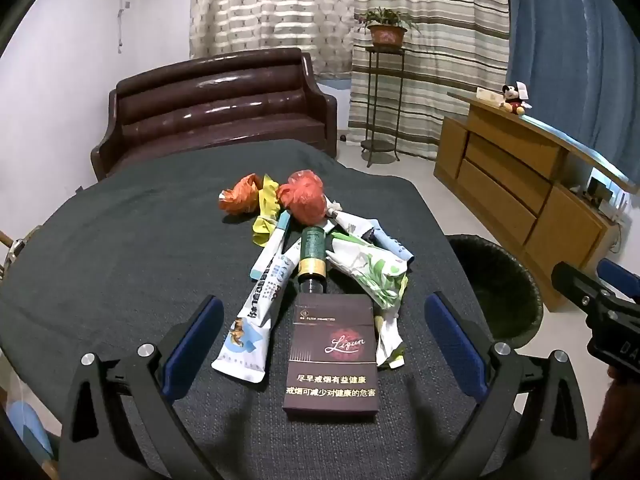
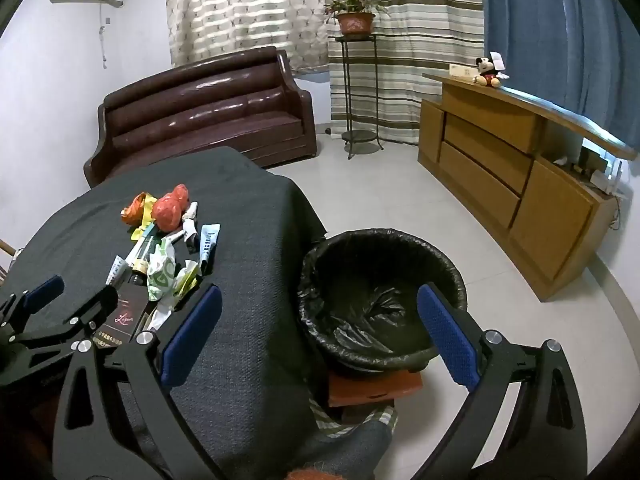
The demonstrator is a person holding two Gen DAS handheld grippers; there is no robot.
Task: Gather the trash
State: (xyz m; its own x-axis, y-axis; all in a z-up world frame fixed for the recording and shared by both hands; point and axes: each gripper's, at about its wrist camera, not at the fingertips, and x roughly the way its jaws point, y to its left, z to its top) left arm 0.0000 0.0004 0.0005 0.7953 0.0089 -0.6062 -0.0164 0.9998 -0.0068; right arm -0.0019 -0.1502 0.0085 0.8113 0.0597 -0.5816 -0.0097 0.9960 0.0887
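Left gripper (image 1: 320,336) fingers spread wide, straddling the cigarette pack (image 1: 333,354), pads apart from it. Right gripper (image 2: 318,336) spread, holding nothing, over the black-lined trash bin (image 2: 382,300).

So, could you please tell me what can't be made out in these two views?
- Dark glass bottle: left wrist view, base hidden behind the maroon cigarette box.
- Black-lined round trash bin: right wrist view, its bottom is lost in folds; left wrist view, half hidden by the table edge.
- Small items in the wooden cabinet: too small.
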